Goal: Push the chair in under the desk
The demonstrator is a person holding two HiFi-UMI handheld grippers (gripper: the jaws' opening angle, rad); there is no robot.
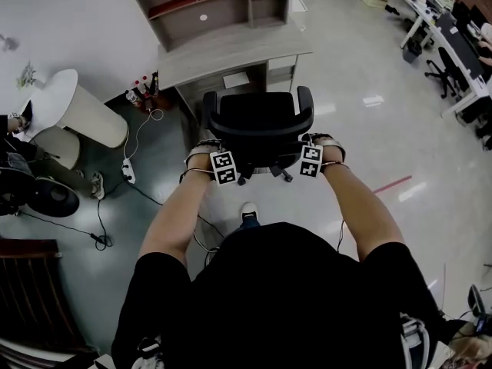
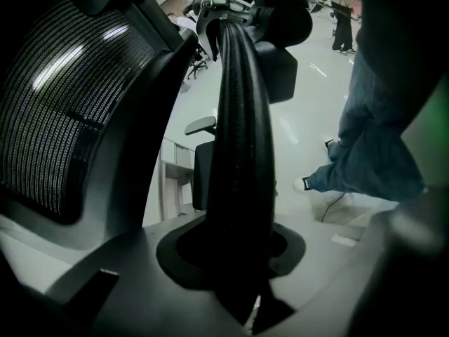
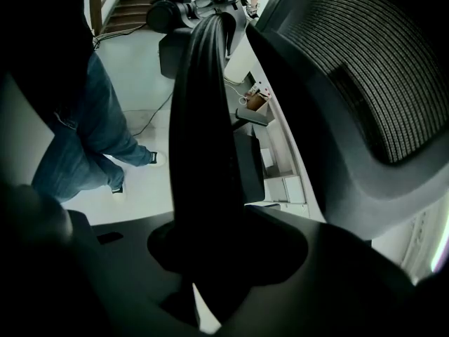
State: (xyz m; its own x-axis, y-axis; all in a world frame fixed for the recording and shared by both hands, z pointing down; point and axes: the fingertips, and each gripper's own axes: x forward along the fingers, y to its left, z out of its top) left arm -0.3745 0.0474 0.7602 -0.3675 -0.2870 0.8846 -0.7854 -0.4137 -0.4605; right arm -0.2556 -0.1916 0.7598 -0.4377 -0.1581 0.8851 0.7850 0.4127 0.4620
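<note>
— How far in is the chair [image 1: 257,121]?
— Right up at the near edge of the surface [image 1: 231,58], but I'd judge the seat isn't under it yet. The left hand-held gripper [image 1: 211,151] and right hand-held gripper [image 1: 319,146] each clamp its back rim.
— Anything in the shelf unit [image 1: 215,2] on top?
— Its cubbies look bare.

Person is standing behind black chair [image 1: 257,125], with left gripper [image 1: 211,155] and right gripper [image 1: 317,149] sitting at either side of its backrest, the chair facing and nearly touching the desk [image 1: 231,56].
</note>
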